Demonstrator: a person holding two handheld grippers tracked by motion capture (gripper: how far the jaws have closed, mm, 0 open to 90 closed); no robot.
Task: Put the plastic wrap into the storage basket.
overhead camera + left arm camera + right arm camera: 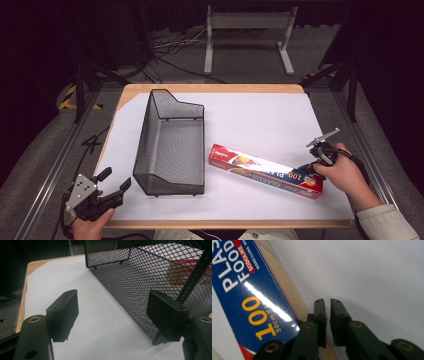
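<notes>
Now spread your nearly closed, empty right gripper (327, 302) wider, then straddle the wrap box (265, 170) squarely at its near end.

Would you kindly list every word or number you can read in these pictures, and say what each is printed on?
"100": yellow, on the blue end of the plastic wrap box.
"30cm x": small, beside it; the rest is cut off.
"PLAS" and "FOOD": white, cropped at the edge.
"SODOLINE": on a red strip; doubtful.
Small print beside it: too blurred.
Mesh basket: no text.
</notes>
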